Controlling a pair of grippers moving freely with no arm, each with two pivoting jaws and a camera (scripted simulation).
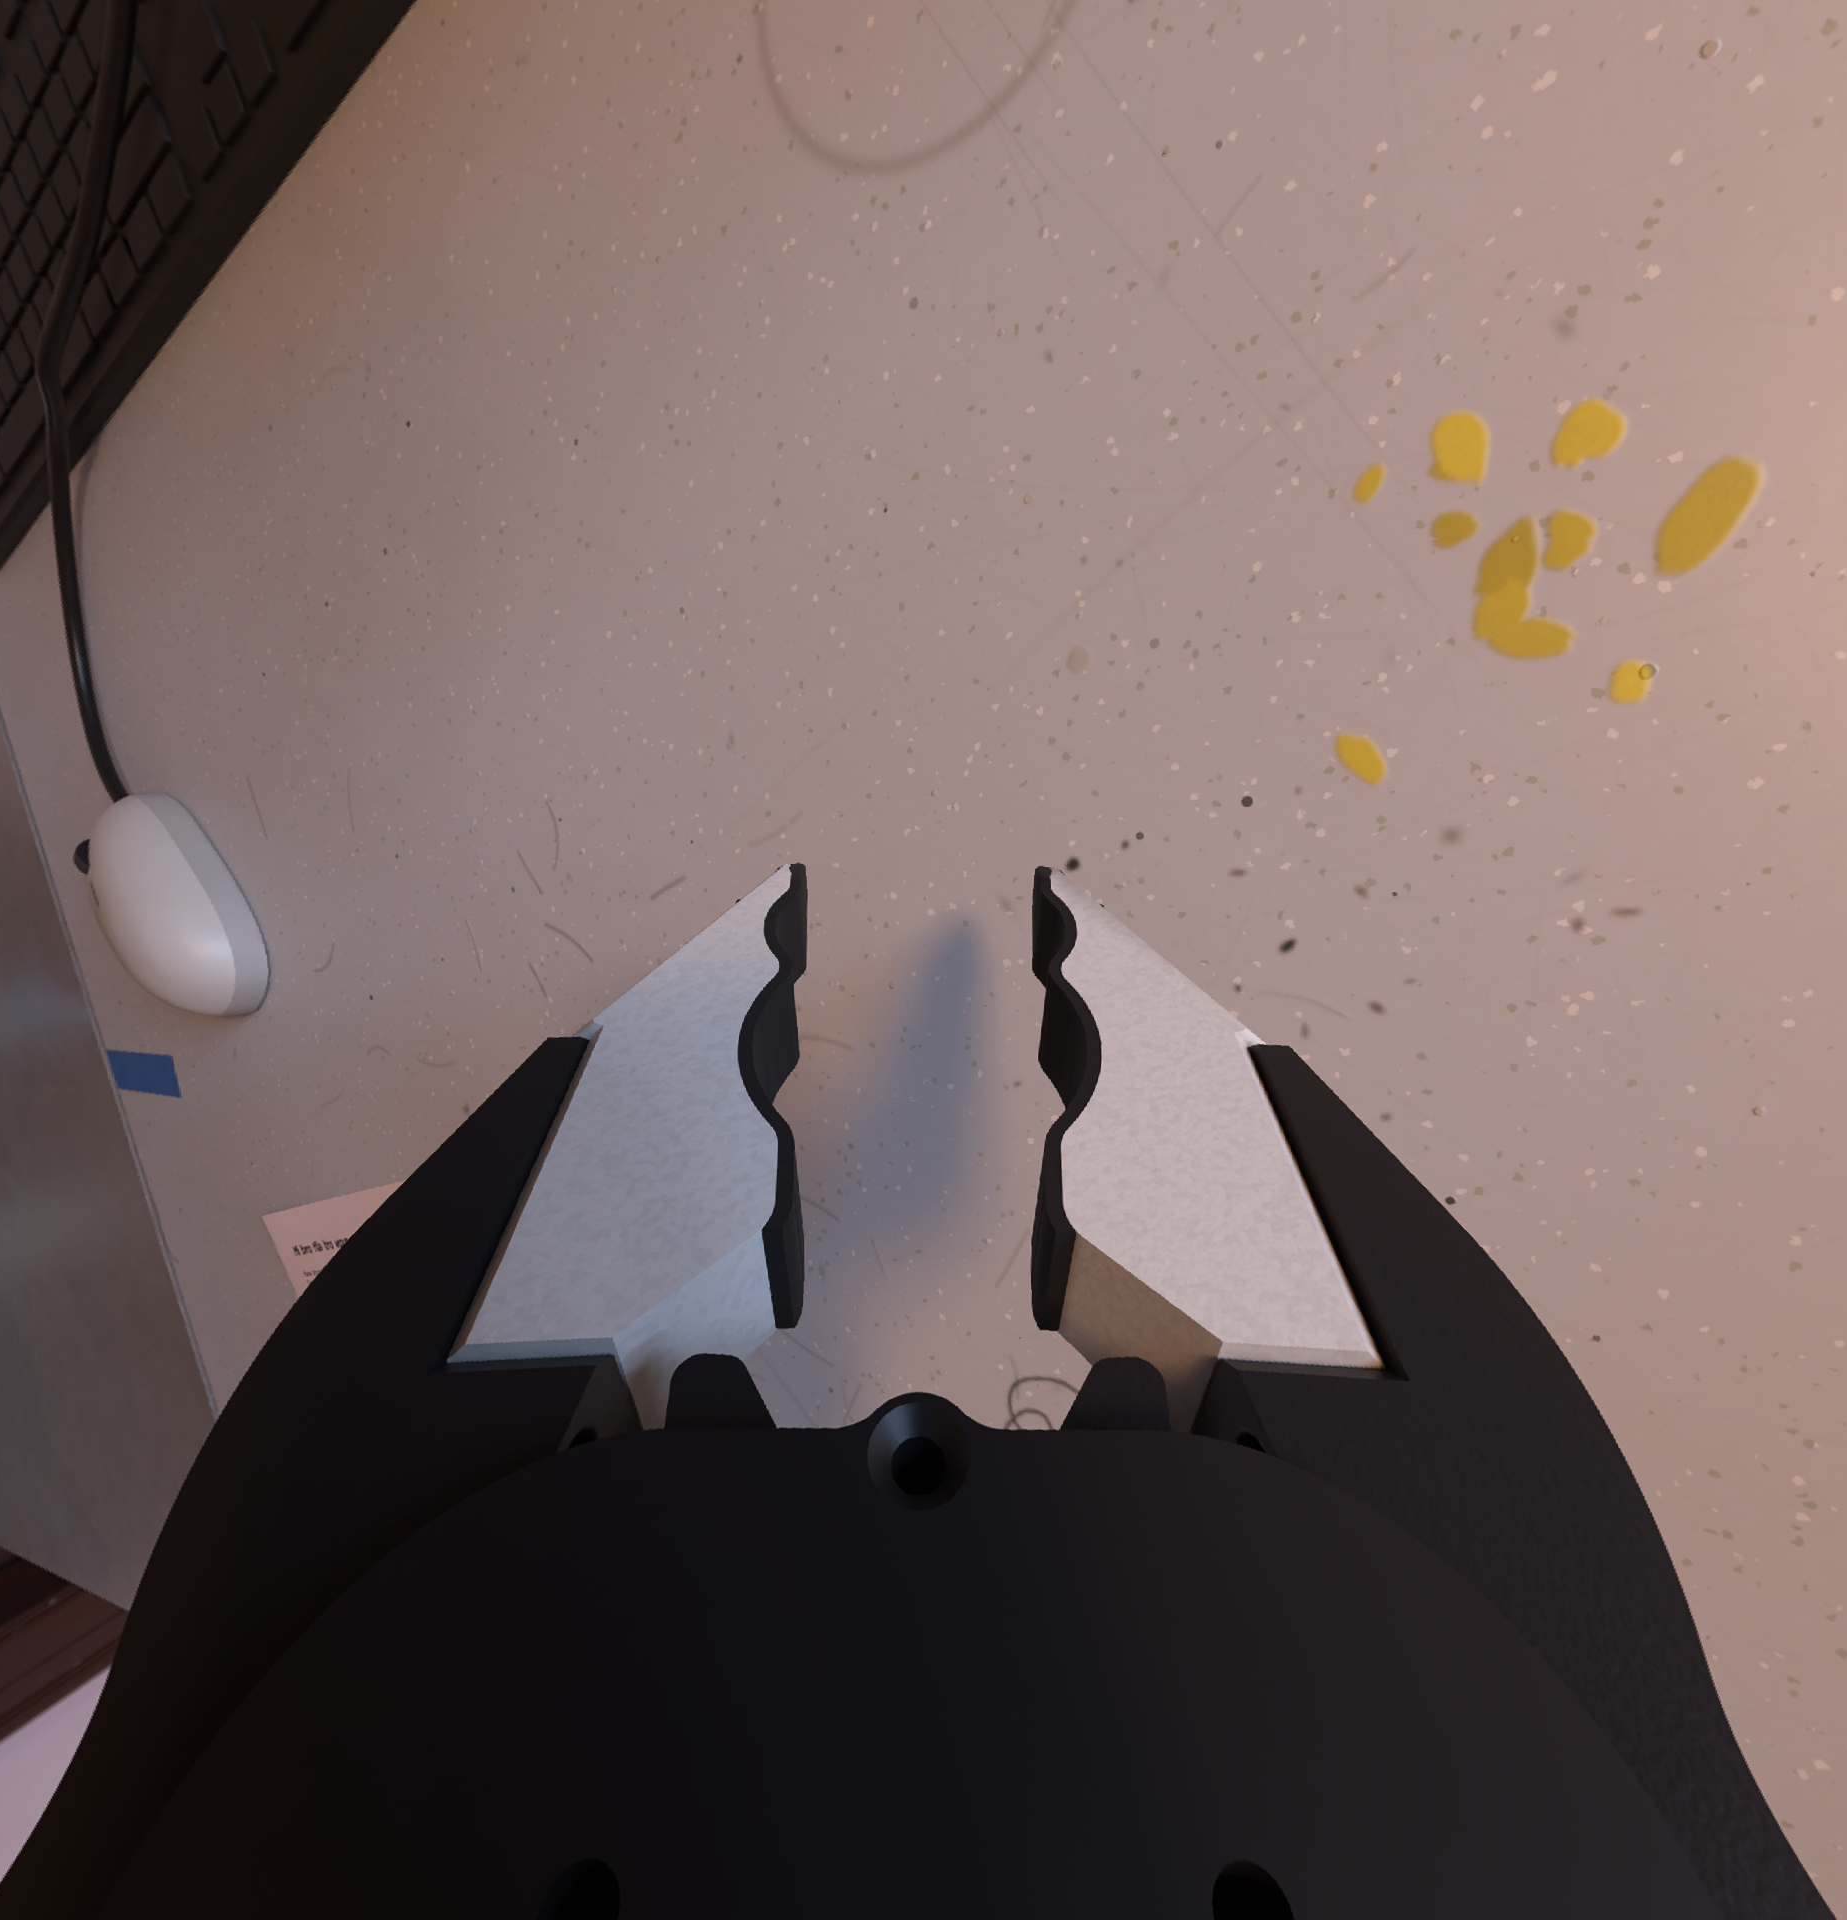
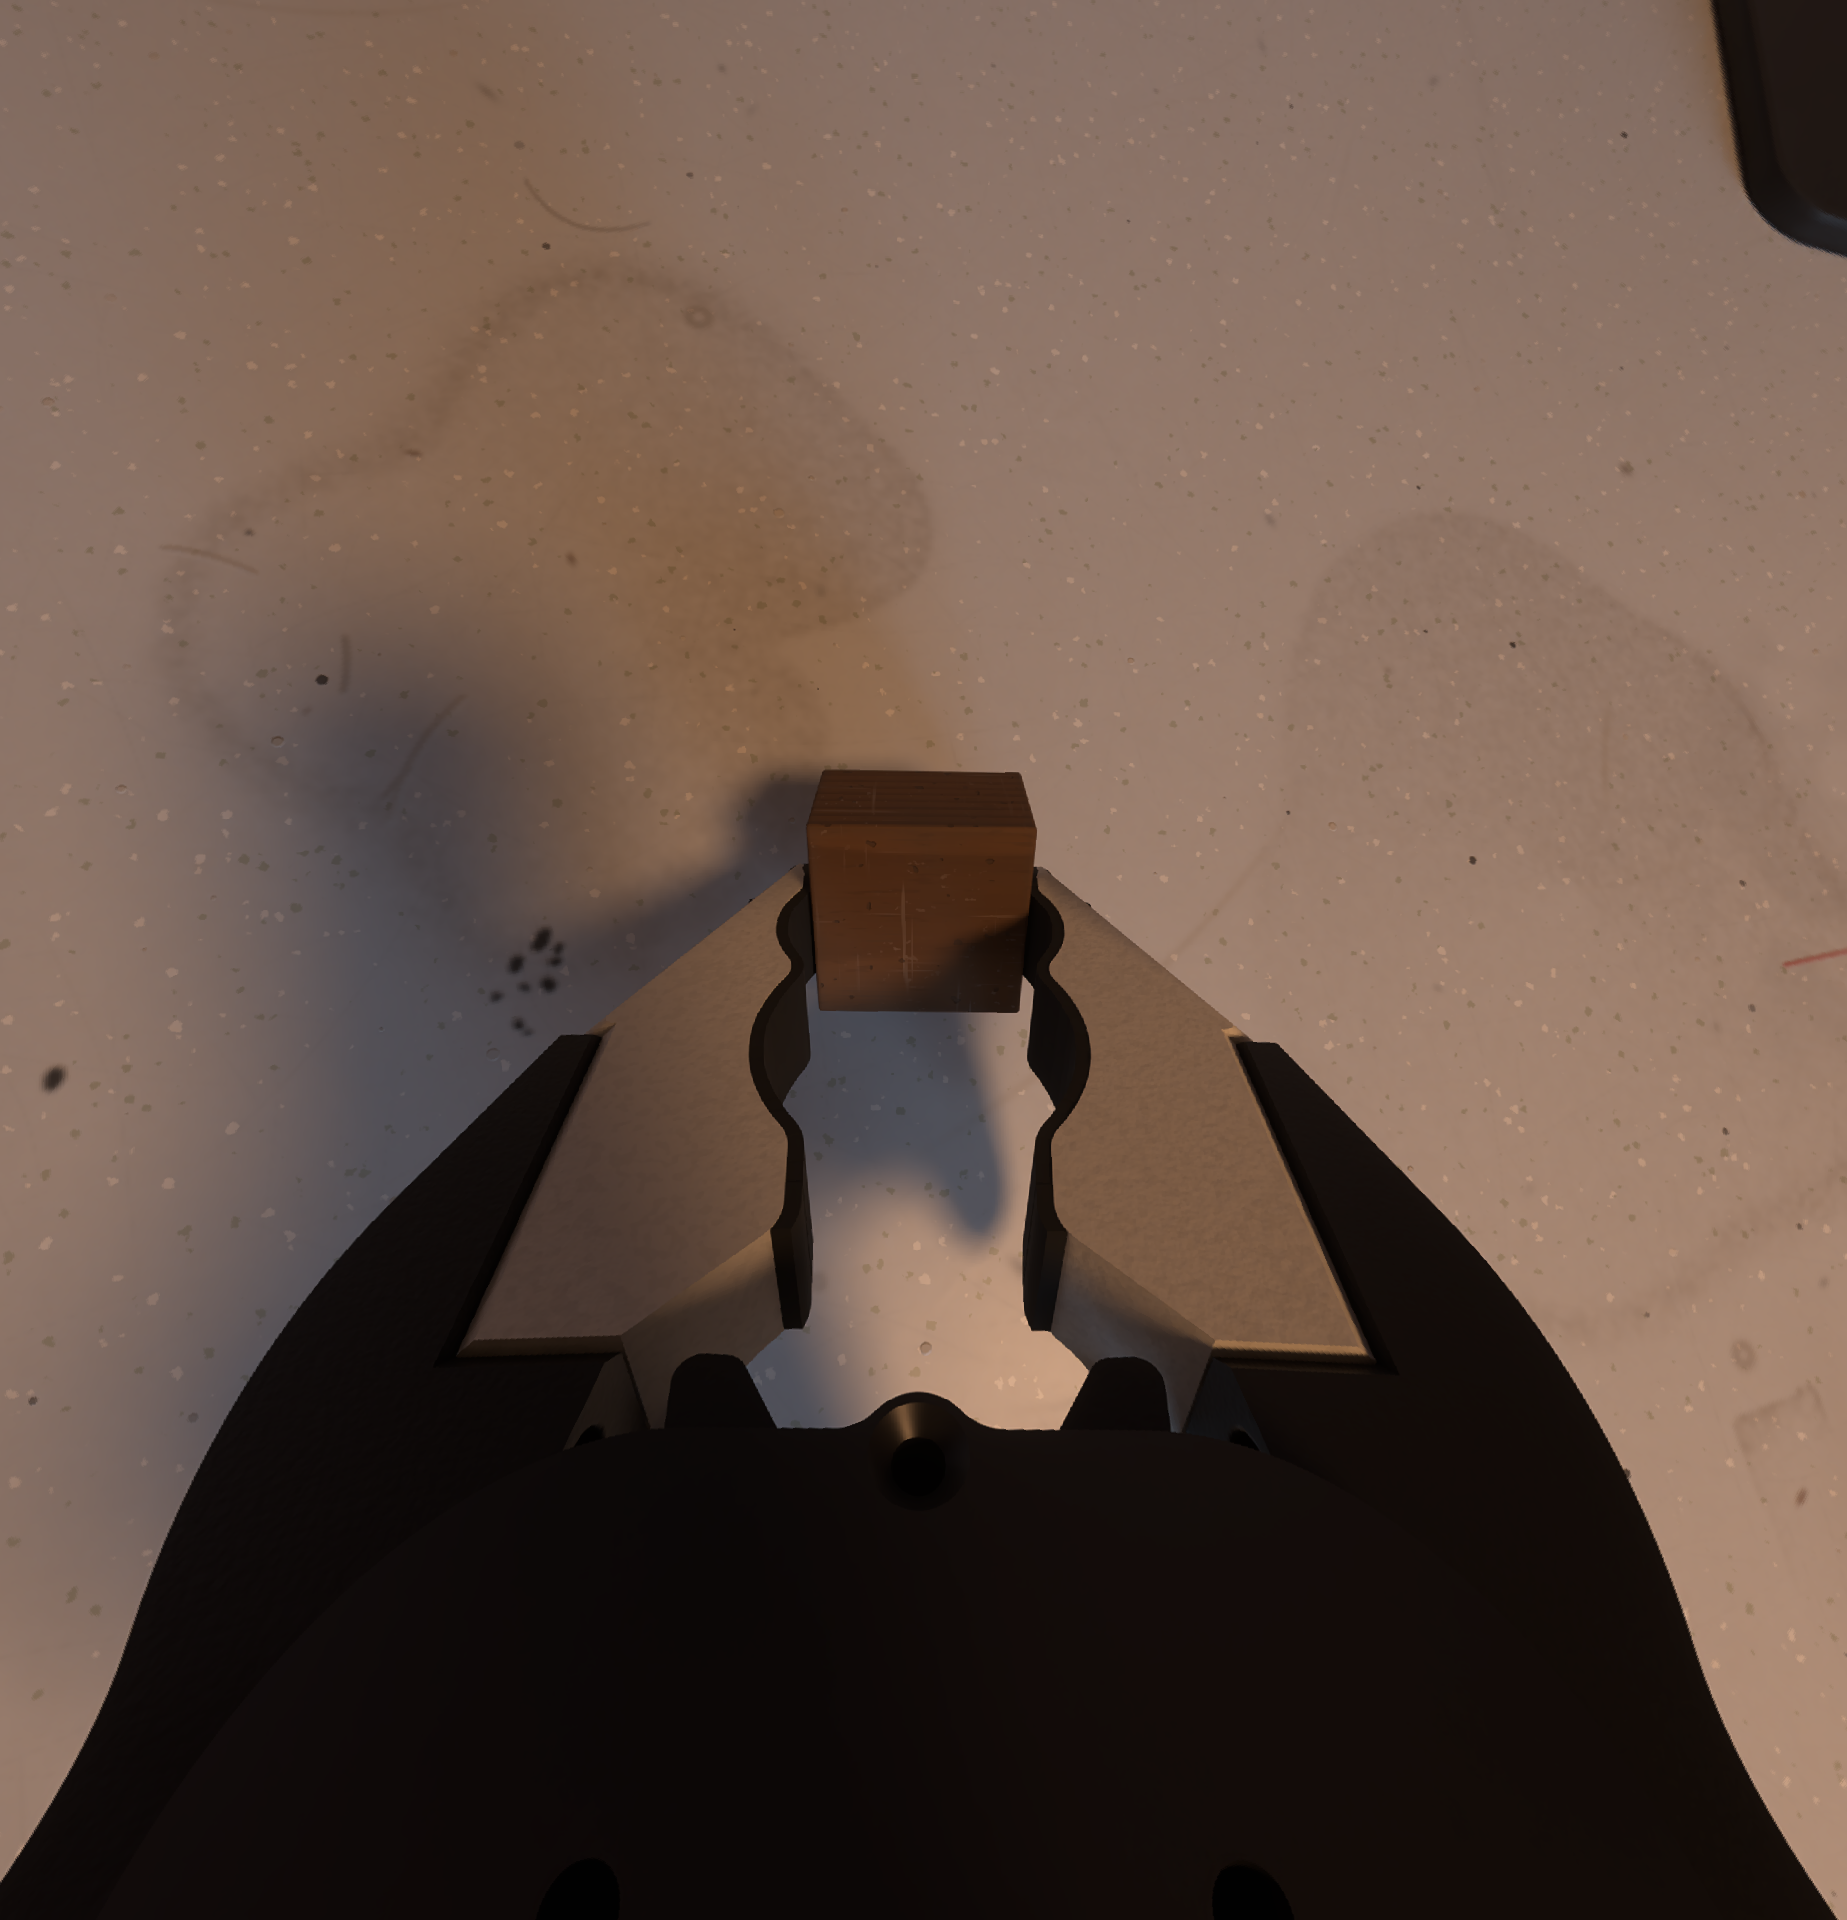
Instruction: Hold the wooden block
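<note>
I have the small brown wooden block (image 2: 920,914) pinched between the tips of my right gripper (image 2: 920,925), just above the middle of the right wrist view, with the speckled pale bench (image 2: 1314,416) beneath it. I cannot tell whether it is lifted clear of the bench or resting on it. I judge it light and rigid, so it should not give under pressure. Its flat faces look smooth, so it could slip if I ease off. The hold is on its two opposite side faces, at the outermost notches of the fingers (image 2: 690,1039); only the near half of the block sits between them, so a deeper bite would feel safer.

The block is a near-cube of warm brown wood, with fine pale scratches on the face towards me and faint grain on top.

My left gripper (image 1: 919,883) has its fingers spread with nothing between them, low in the left wrist view.
</note>
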